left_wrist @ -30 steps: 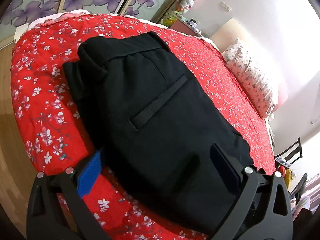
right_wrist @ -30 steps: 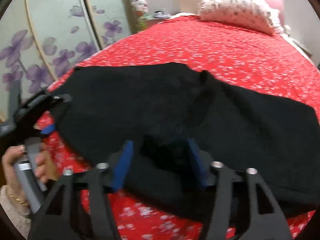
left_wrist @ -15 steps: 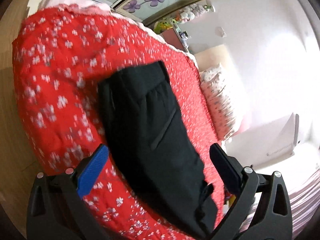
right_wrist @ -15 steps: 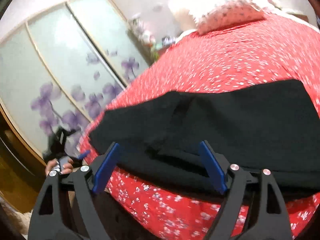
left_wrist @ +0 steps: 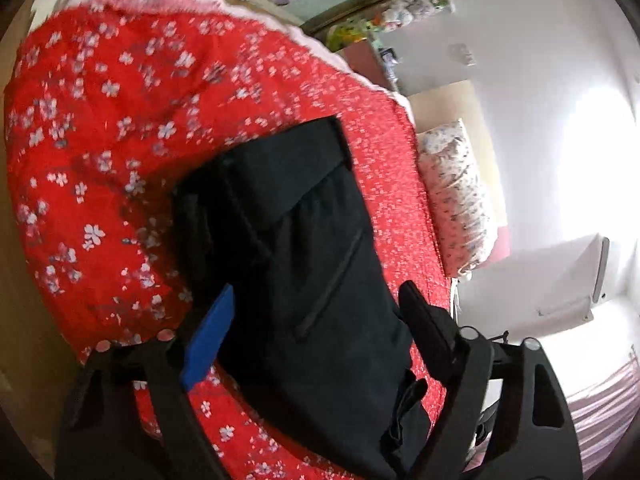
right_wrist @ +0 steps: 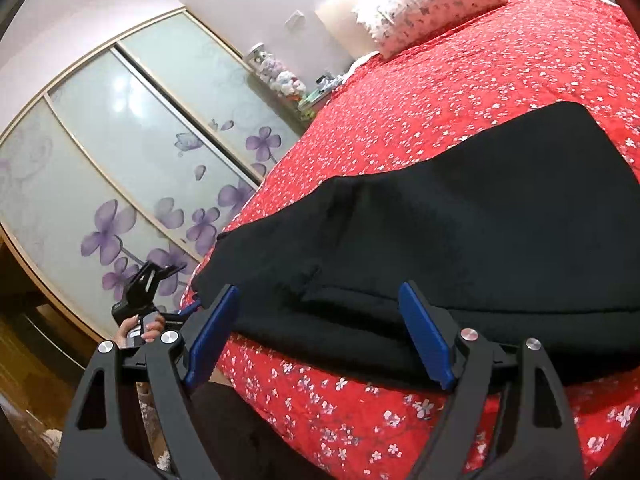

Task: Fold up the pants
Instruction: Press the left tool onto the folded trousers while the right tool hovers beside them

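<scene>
We see a bed point(right_wrist: 460, 80) with a red flowered cover; directly on it lie folded black pants point(right_wrist: 460, 240) near its edge and a flowered pillow point(right_wrist: 432, 4) at the far end.

Matt black cloth pants point(right_wrist: 460, 240) lie on a red cotton-like bedspread point(right_wrist: 460, 80) (white floral print).

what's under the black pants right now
The pants lie folded on a red floral bedspread, which shows all around them. Whatever sits beneath the top layer, folded fabric included, is covered from both views.
</scene>
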`<state>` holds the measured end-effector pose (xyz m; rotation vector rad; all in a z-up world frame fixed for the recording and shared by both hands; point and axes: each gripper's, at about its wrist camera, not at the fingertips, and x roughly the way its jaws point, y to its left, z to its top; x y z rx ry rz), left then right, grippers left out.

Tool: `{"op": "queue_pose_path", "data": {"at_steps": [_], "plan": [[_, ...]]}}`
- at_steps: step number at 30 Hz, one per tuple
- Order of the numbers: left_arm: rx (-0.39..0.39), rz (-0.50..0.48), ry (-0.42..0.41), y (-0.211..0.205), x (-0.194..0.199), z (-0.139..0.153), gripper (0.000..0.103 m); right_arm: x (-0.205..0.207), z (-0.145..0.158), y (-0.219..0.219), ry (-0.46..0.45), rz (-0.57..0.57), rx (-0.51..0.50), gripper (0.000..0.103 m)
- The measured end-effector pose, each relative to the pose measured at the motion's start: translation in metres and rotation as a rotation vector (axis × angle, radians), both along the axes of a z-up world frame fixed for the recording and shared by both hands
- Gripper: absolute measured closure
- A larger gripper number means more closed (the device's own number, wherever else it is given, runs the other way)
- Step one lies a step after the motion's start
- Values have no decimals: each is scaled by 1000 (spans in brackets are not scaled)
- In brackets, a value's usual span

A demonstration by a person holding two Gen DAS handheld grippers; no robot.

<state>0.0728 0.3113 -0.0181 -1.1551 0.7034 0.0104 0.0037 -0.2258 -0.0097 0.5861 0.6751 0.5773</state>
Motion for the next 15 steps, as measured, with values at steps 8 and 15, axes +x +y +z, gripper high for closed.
{"op": "queue_pose_path", "data": {"at_steps": [8,15], "plan": [[103,10,68,-6,6,-4,96,7,-8,2,35,3,0,20],[142,10,14,-6,-16,6,99,5,-8,-2,33,-1,17,20]]}}
